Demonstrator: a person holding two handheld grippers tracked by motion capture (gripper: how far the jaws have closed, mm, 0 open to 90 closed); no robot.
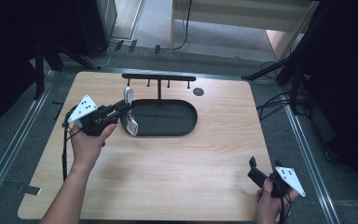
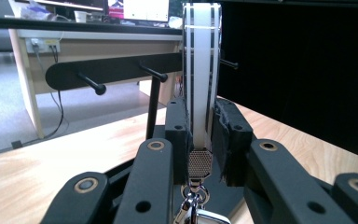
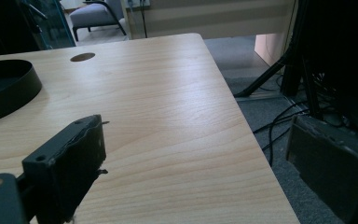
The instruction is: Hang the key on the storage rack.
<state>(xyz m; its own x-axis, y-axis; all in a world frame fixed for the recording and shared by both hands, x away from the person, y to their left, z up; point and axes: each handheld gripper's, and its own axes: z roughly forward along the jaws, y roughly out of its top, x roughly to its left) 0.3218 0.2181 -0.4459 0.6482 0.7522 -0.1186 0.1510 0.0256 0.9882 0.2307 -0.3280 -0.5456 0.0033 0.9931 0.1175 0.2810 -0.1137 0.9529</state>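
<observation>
Left gripper (image 1: 123, 106) is clenched on a striped strap (image 2: 200, 74), held upright at the tray's (image 1: 186, 122) left end below the 4-peg rack (image 1: 158, 77), likely for hanging. Right gripper (image 1: 264, 169) idles with jaws apart near the table's (image 1: 177, 163) corner.
</observation>
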